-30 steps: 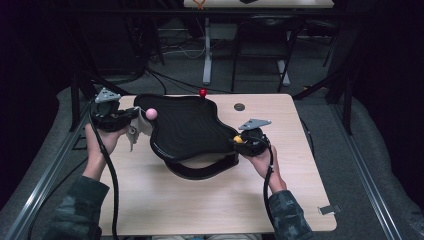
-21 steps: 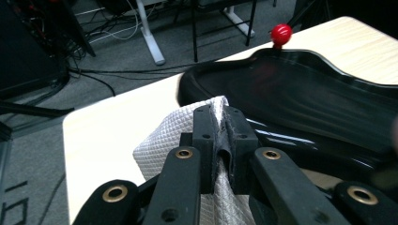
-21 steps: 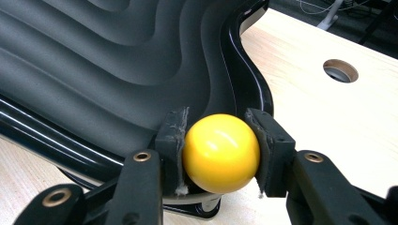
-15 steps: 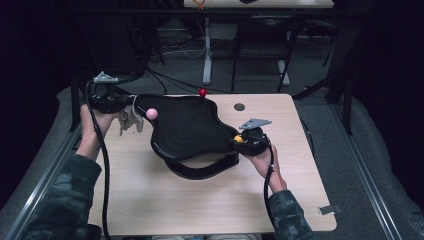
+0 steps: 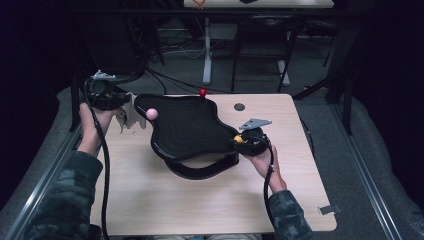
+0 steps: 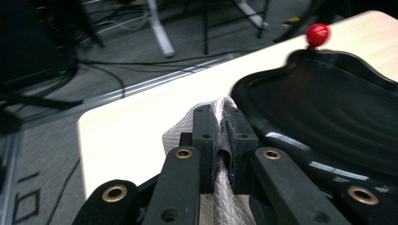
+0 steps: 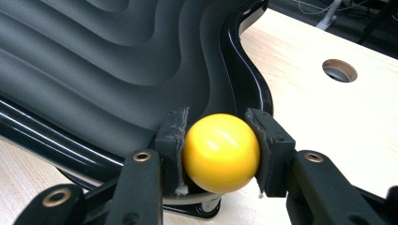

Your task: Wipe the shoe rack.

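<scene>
- On the pale wooden table (image 5: 210, 200), which has a round cable hole (image 5: 239, 107) near its far edge, stands a wavy-edged glossy black plastic tray (image 5: 192, 127) with a stepped, ridged floor; it sits raised on a curved black base (image 5: 202, 171) around the table's middle.
- At the tray's left end, over the table's left edge, the left gripper (image 5: 120, 109) is held up in the person's left hand (image 5: 92, 125); its jaws are clenched tight on a grey woven cloth (image 6: 220, 187), whose fold stands up between the pads while the rest hangs below, just beside the tray's rim.
- At the tray's right end the right gripper (image 5: 241, 140), held in the right hand (image 5: 262, 160), has its jaws closed on a glossy yellow ball knob (image 7: 220, 152) fixed at the tray's rim; both pads press on the ball's sides.
- A pink ball knob (image 5: 151, 114) sits at the tray's left part, near the cloth.
- A small red ball knob (image 6: 317, 34) stands on a short stem at the tray's far rim.
</scene>
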`<state>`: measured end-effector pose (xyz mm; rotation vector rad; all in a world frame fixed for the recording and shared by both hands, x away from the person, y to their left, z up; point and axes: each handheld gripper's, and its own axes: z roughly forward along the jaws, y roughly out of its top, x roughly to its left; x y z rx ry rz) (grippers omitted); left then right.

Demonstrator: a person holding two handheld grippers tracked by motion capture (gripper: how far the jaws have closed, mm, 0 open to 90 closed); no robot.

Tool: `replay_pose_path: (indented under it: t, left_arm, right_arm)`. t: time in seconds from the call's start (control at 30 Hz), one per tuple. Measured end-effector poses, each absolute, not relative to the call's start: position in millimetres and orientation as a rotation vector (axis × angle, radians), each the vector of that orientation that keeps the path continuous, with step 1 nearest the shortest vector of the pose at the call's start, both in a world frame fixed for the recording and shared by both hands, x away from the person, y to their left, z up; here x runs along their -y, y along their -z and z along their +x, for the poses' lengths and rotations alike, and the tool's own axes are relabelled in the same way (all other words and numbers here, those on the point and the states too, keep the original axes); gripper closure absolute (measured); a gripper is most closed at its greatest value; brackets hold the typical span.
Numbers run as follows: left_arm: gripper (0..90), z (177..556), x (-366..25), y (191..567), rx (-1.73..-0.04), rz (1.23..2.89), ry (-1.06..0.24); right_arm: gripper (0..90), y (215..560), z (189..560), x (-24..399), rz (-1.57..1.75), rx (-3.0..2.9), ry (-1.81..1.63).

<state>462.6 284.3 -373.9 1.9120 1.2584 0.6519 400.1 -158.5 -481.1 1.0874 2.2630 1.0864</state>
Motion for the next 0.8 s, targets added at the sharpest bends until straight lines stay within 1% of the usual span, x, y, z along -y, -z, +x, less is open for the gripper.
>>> replay_pose_path:
  t: [0.07, 0.47, 0.8]
  left_arm:
    - [84.4, 454, -289, 375, -1.280, 1.902, -0.683]
    - [84.0, 409, -304, 396, -1.316, 1.879, -0.674]
    - [83.5, 371, -303, 438, -1.331, 1.904, -0.629]
  right_arm:
    - [59.5, 481, 400, 158, 1.088, -2.263, -1.087]
    - [59.6, 481, 399, 158, 1.103, -2.257, -1.086]
    - [59.6, 481, 399, 158, 1.108, -2.258, -1.079]
